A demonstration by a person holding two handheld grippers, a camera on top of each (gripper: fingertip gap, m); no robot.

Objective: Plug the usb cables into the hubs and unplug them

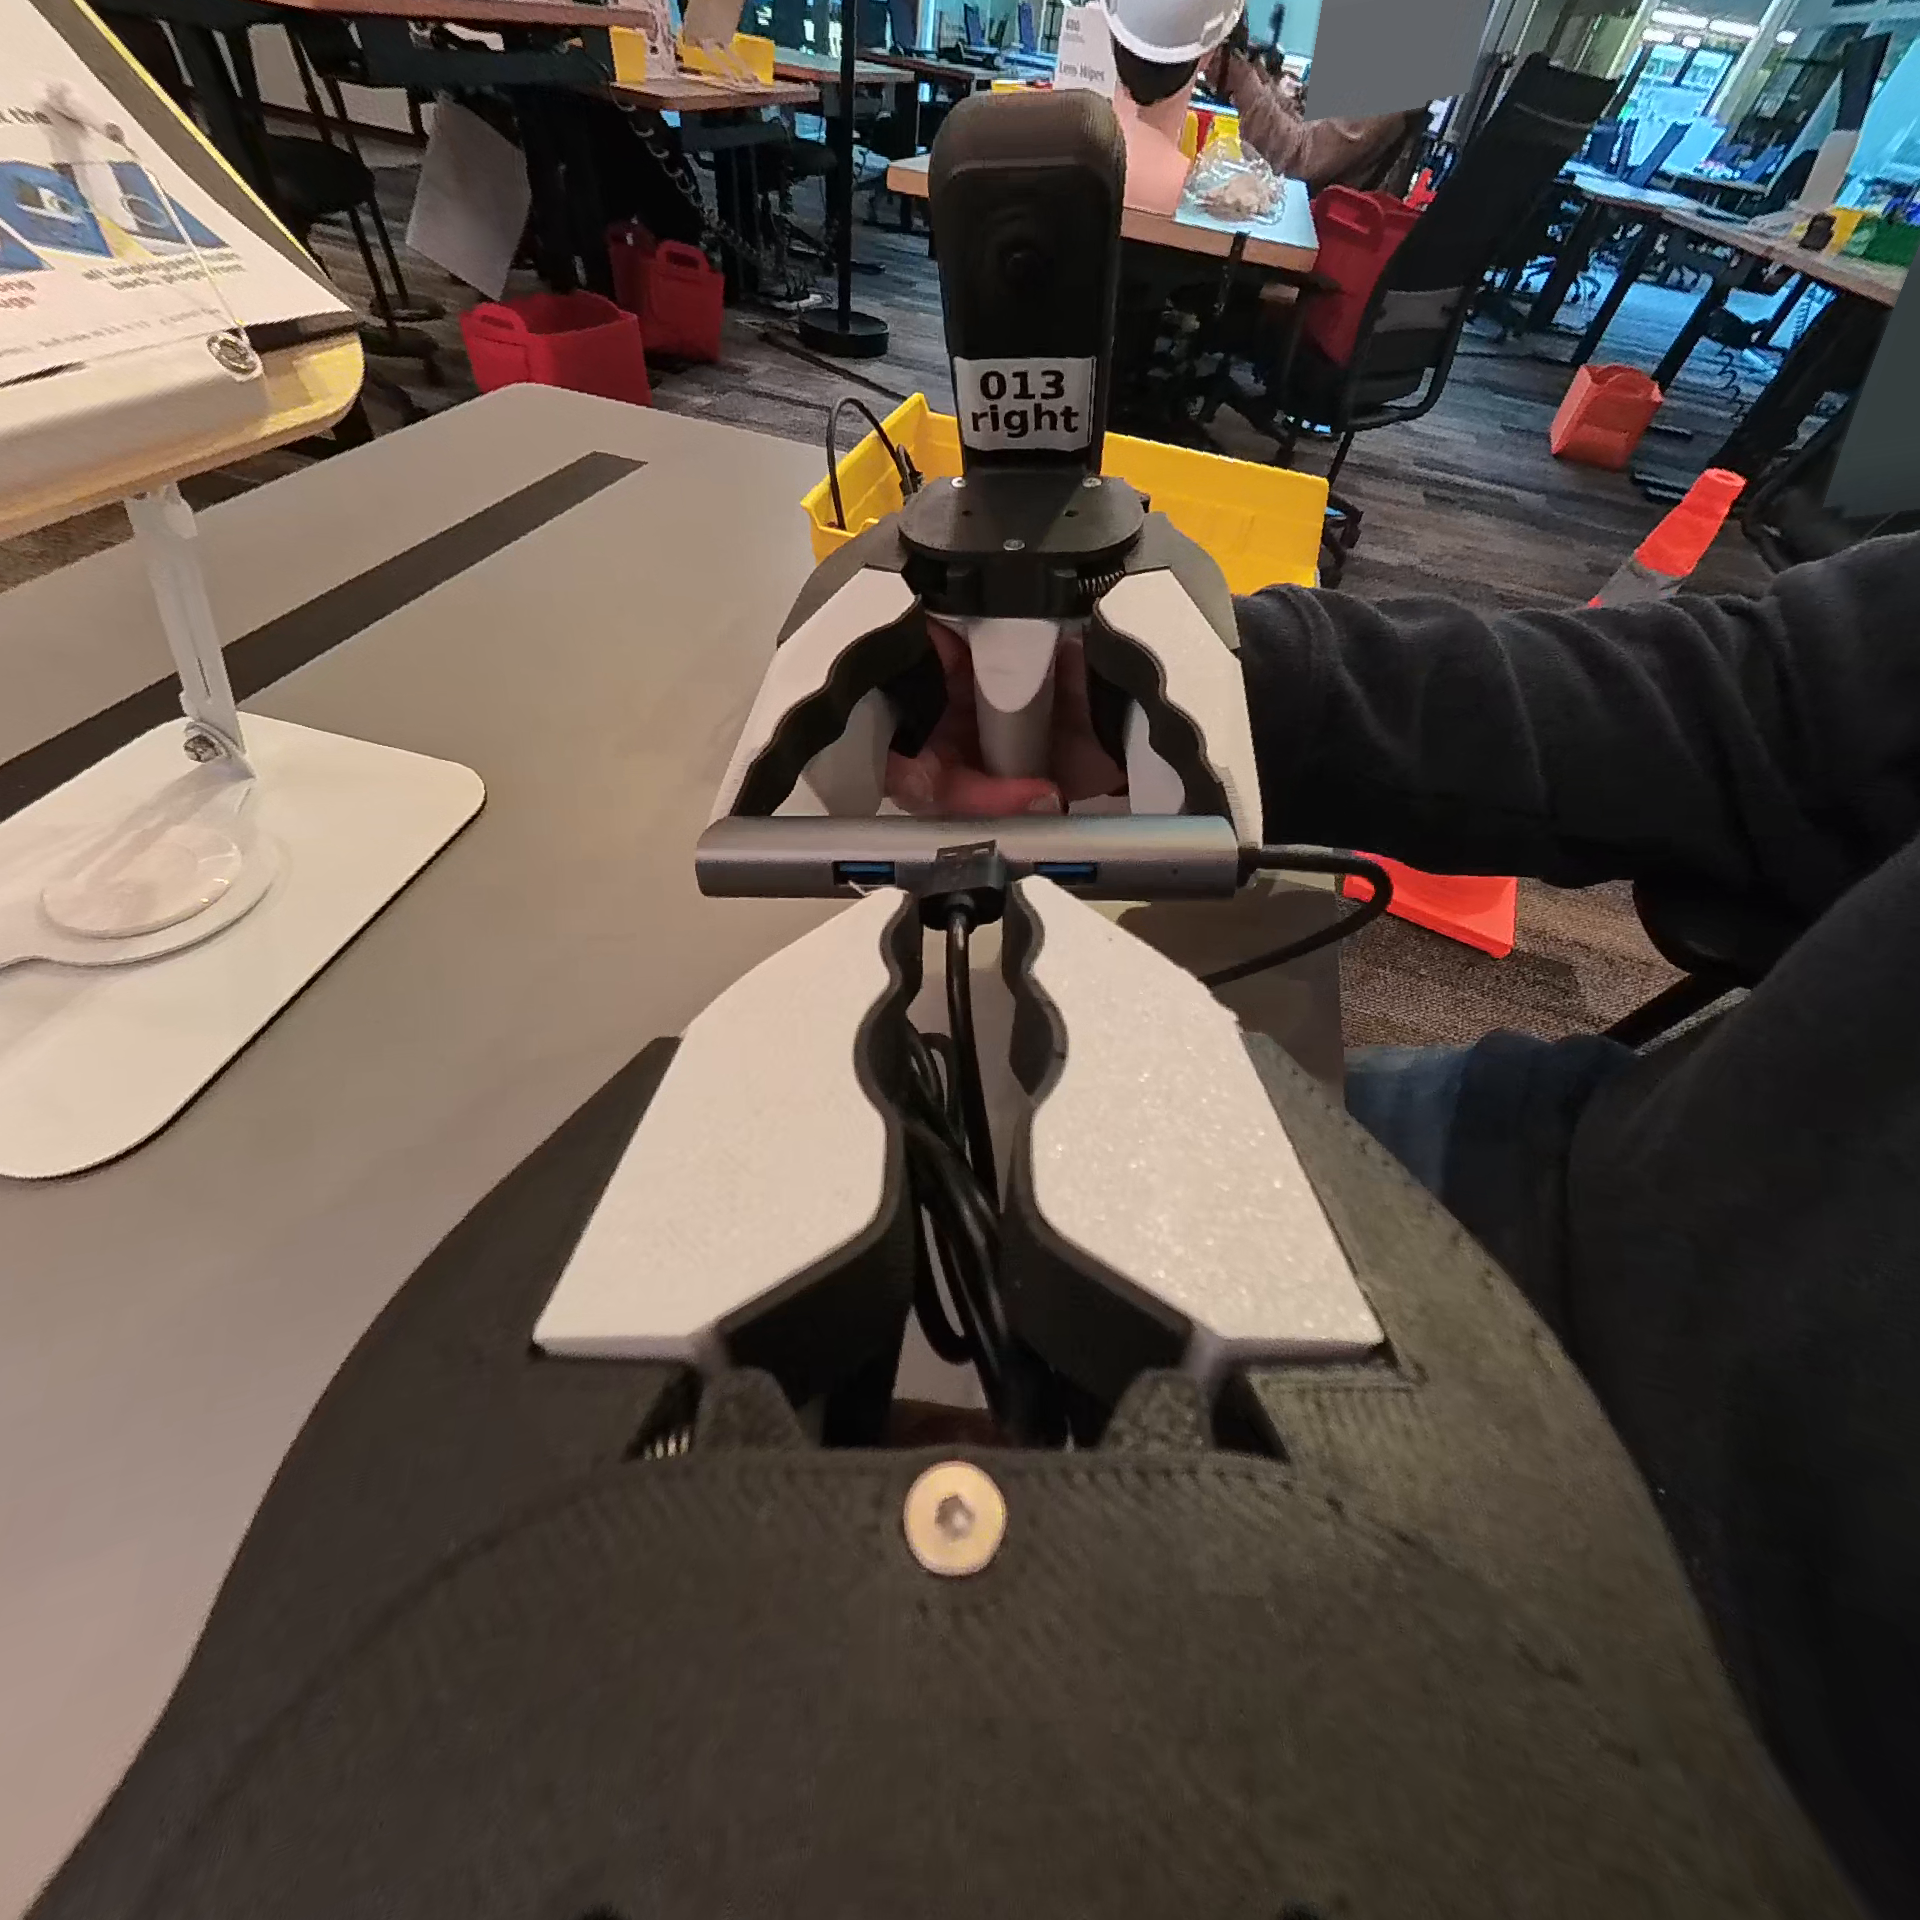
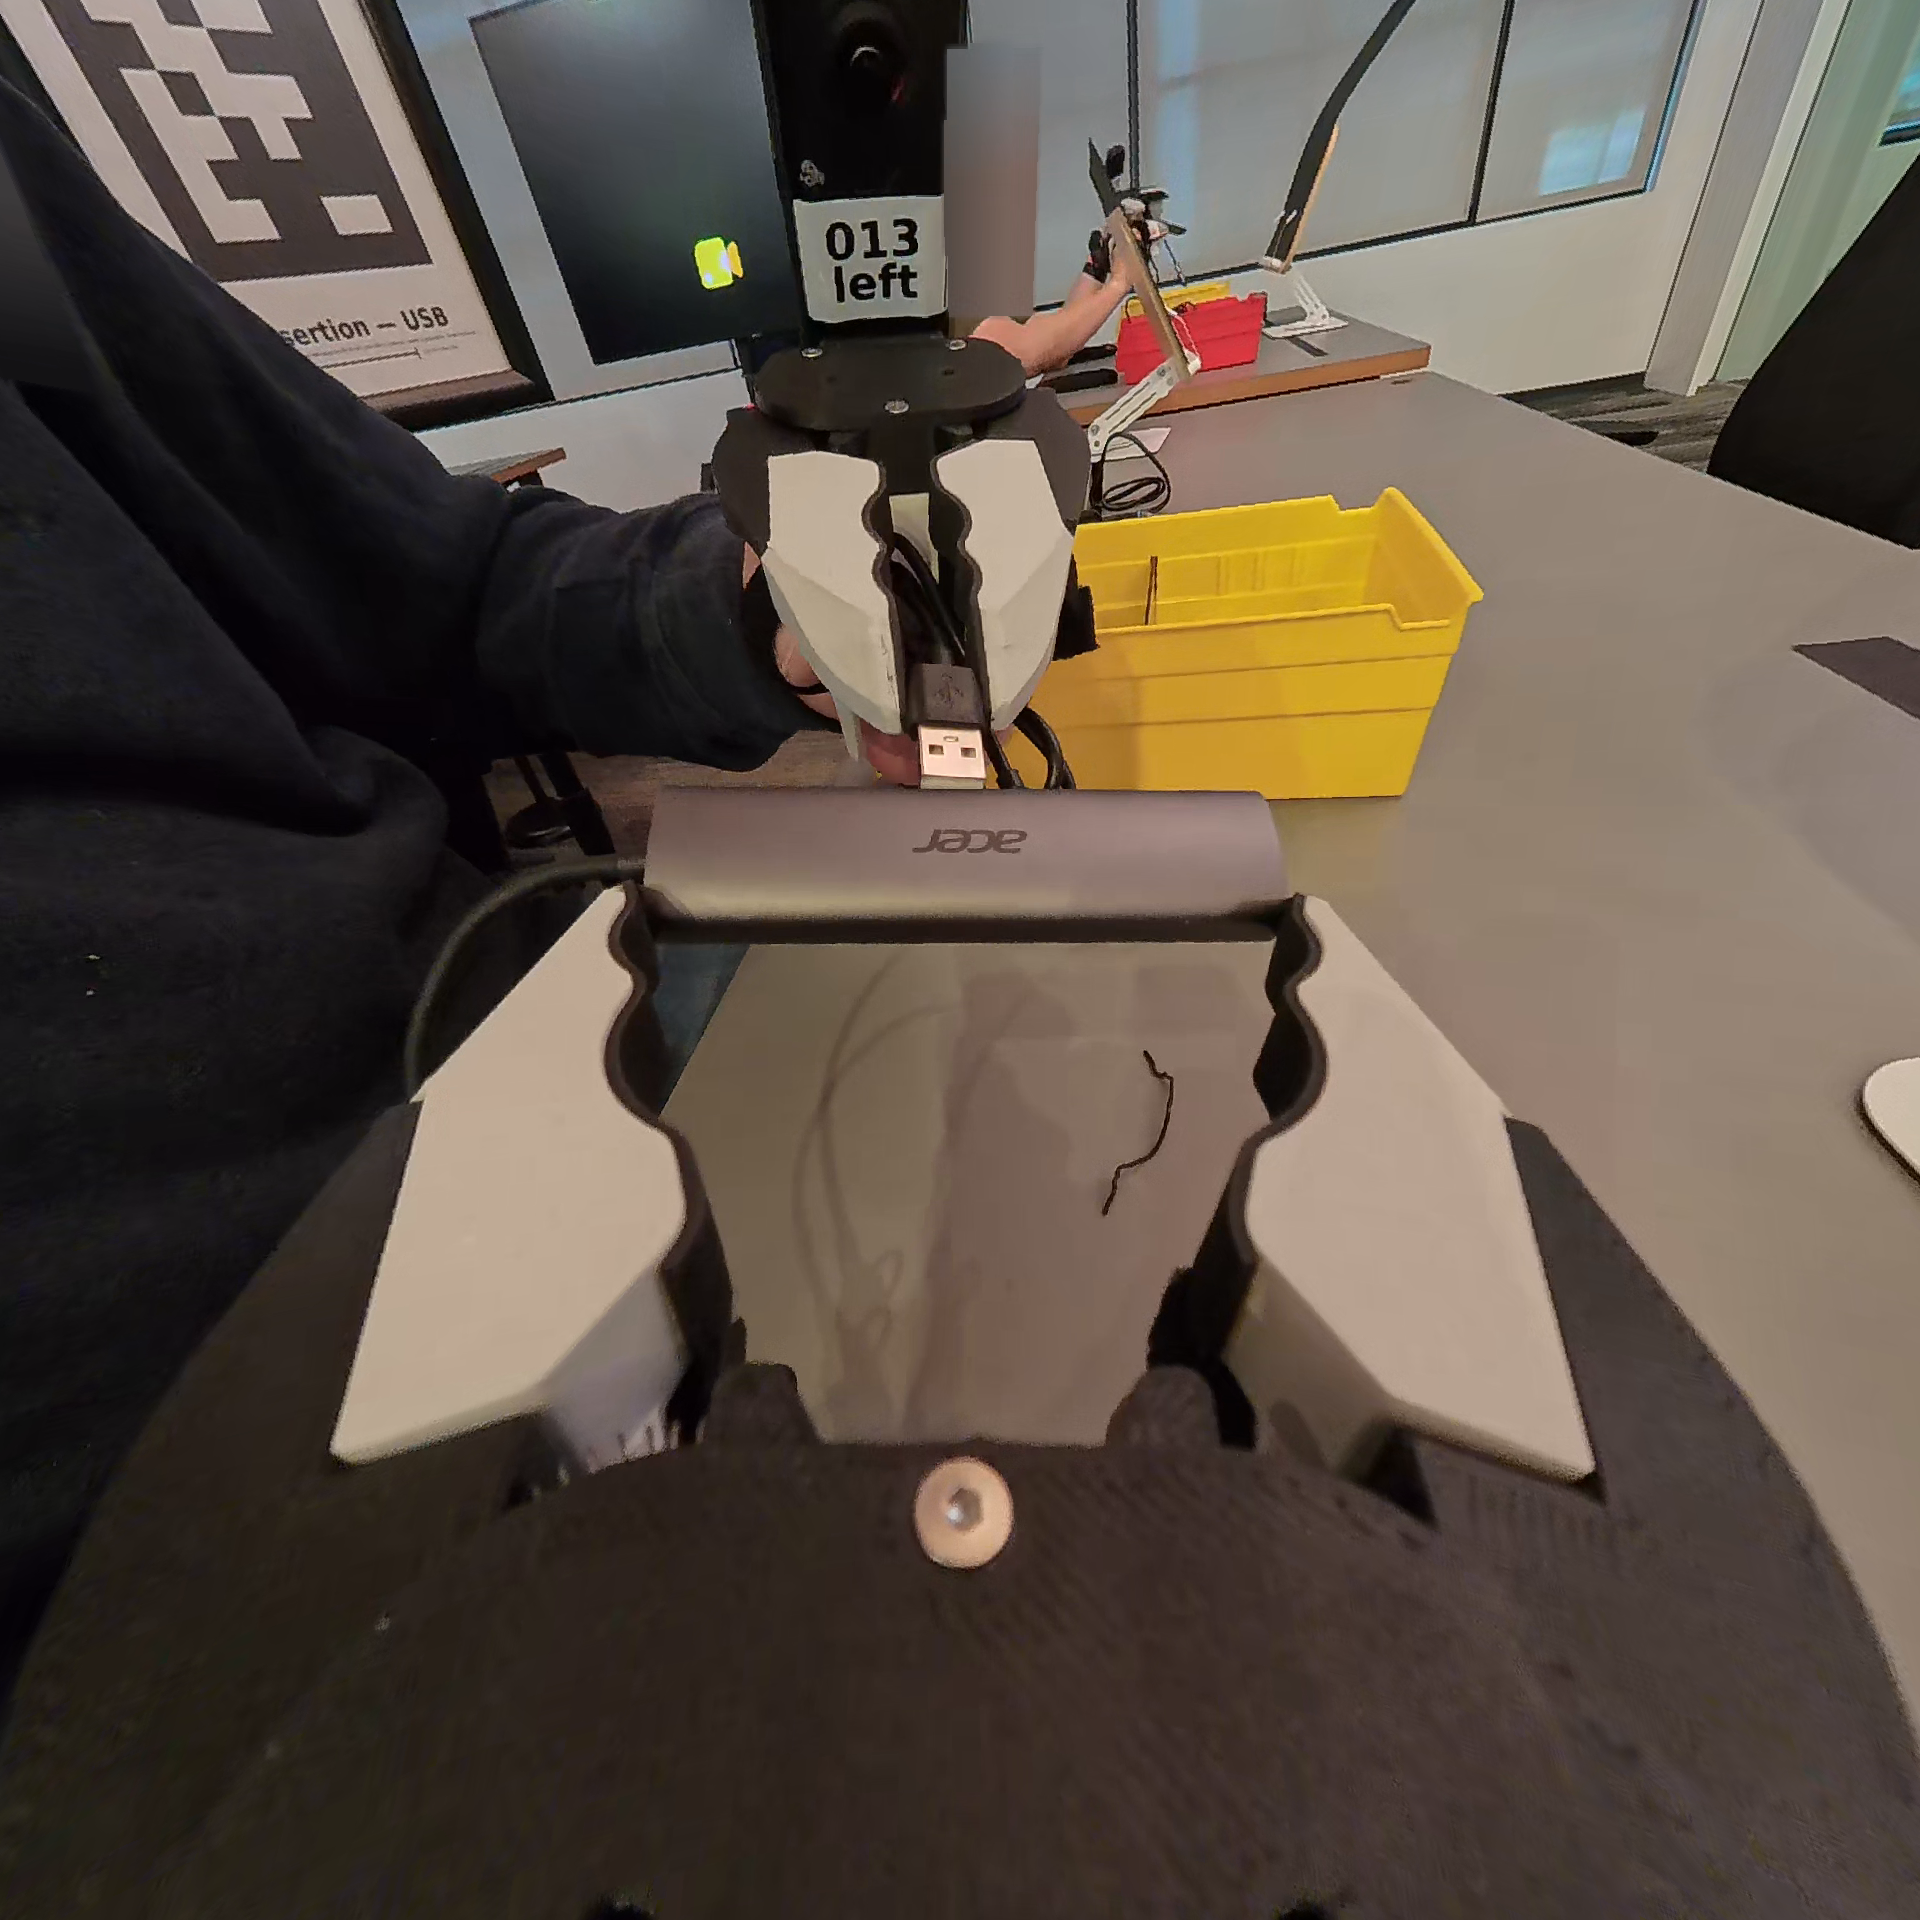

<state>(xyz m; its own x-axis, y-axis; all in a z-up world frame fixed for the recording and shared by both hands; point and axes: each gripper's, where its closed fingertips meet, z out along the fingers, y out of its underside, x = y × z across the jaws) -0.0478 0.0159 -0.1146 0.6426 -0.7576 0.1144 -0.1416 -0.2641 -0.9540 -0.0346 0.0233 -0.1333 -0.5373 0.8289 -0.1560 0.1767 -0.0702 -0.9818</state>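
Observation:
A grey USB hub [image 2: 961, 852] is clamped by its two ends in my right gripper [image 2: 963, 914], above the grey table [image 2: 1558, 831]. In the left wrist view the hub [image 1: 1122, 836] shows blue ports facing me, with the right gripper [image 1: 982, 821] behind it. My left gripper [image 1: 961, 904] is shut on a black USB plug [image 1: 968, 868] pressed at the hub's middle port; its cable [image 1: 961, 997] runs back between the fingers. From the right wrist view the left gripper [image 2: 935, 707] holds the plug [image 2: 951, 743], whose metal end is mostly bare at the hub's far edge.
A yellow bin [image 2: 1247, 686] stands on the table behind the left gripper; it also shows in the left wrist view [image 1: 1226, 499]. A white stand base [image 1: 208, 883] sits at the left. The hub's own cable [image 1: 1340, 883] hangs off right. A black thread [image 2: 1143, 1132] lies on the table.

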